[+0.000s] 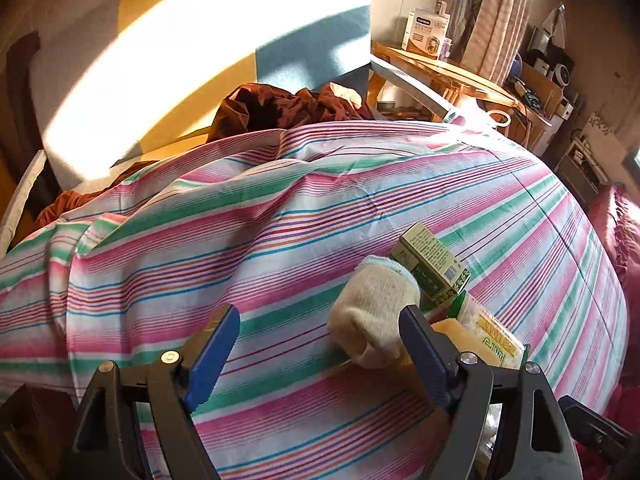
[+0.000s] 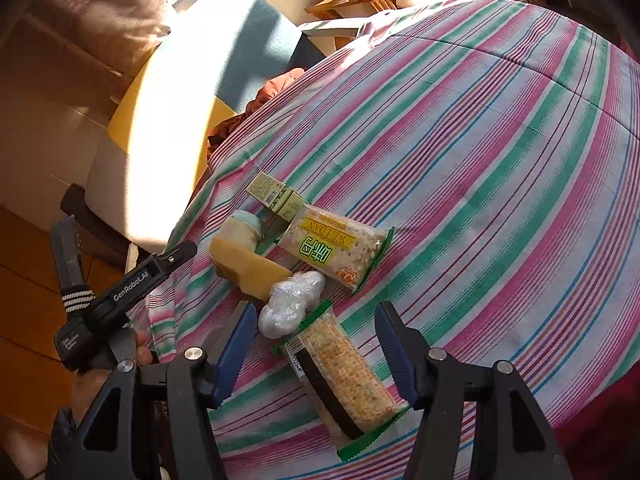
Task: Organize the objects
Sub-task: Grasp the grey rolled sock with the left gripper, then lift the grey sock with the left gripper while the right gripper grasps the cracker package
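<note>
Several small items lie together on a striped bedsheet [image 2: 480,140]. In the right wrist view: a green carton [image 2: 276,196], a rolled cream sock [image 2: 240,232], a yellow sponge wedge [image 2: 248,270], a crumpled clear plastic bag [image 2: 290,304], and two cracker packs, one far [image 2: 336,250] and one near [image 2: 344,380]. My right gripper [image 2: 316,340] is open, its jaws on either side of the near pack's top end. My left gripper [image 1: 320,344] is open with the sock [image 1: 372,312] just ahead, beside the carton [image 1: 432,264] and cracker pack [image 1: 492,336]. The left gripper's body [image 2: 128,284] shows at the left.
A brown garment [image 1: 280,108] lies at the far side of the bed by a yellow and teal headboard [image 1: 240,40]. A wooden table [image 1: 440,68] with a box [image 1: 424,28] stands behind. Cluttered shelves [image 1: 548,76] are at the right. A red blanket [image 1: 624,232] borders the sheet.
</note>
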The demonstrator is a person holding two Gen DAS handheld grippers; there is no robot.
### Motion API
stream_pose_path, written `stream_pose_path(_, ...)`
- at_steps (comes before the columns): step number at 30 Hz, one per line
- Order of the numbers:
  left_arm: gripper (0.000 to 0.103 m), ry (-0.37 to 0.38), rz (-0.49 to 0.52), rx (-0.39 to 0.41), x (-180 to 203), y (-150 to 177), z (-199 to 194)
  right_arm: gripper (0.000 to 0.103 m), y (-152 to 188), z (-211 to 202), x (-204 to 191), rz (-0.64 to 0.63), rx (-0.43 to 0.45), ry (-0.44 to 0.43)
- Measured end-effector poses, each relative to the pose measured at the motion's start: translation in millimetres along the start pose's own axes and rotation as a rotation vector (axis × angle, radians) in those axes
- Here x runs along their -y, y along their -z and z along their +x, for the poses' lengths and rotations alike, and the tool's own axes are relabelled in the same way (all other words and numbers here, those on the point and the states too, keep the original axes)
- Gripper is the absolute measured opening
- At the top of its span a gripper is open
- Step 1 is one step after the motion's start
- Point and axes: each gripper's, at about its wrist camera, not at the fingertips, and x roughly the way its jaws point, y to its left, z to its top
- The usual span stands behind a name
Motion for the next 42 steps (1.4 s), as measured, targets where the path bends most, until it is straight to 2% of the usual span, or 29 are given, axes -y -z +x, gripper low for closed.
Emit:
stream_pose_path(2, 0.086, 0.017, 0.019, -0.029, 7, -9, 17, 0.063, 1, 2, -2, -0.006, -0.012, -0.007)
stream_pose_path(7, 0.087, 0.074, 0.081, -0.111, 25, -20, 54, 0.063, 0, 9, -1, -0.005, -0.044, -0.017)
stream_pose_path(9, 0.085, 0.108, 0.060, -0.116, 25, -20, 62, 0.063, 0, 10, 1, -0.002, -0.048, -0.016)
stream_pose_path(12, 0.059, 0.205, -0.046, -0.150, 11, -17, 66, 0.063, -2, 9, 4, 0.010, -0.045, -0.009)
stream_pose_path(16, 0.051, 0.206, -0.089, -0.111, -6, -2, 45, 0.063, -5, 8, 10, 0.030, -0.033, 0.017)
stream_pose_path(20, 0.049, 0.177, -0.193, -0.094, -37, 20, 19, 0.063, -8, 6, 17, 0.053, -0.016, 0.039)
stream_pose_path(23, 0.048, 0.144, -0.202, -0.066, -48, 41, -8, 0.063, -9, 6, 17, 0.047, -0.013, 0.060)
stream_pose_path(25, 0.048, 0.113, -0.196, -0.051, -52, 55, -26, 0.063, -8, 11, 14, 0.027, -0.033, 0.075)
stream_pose_path(28, 0.047, 0.104, -0.219, -0.041, -59, 75, -49, 0.063, -3, 24, 11, 0.000, -0.108, 0.102)
stream_pose_path(32, 0.047, 0.098, -0.190, -0.032, -57, 103, -77, 0.063, 4, 36, 4, -0.056, -0.169, 0.144)
stream_pose_path(36, 0.046, 0.122, -0.158, -0.073, -43, 133, -88, 0.063, 9, 45, -2, -0.093, -0.216, 0.159)
stream_pose_path(38, 0.046, 0.117, -0.125, -0.089, -32, 148, -93, 0.063, 14, 50, -5, -0.118, -0.244, 0.180)
stream_pose_path(42, 0.046, 0.070, -0.033, -0.058, -10, 161, -105, 0.063, 21, 59, -18, -0.192, -0.283, 0.196)
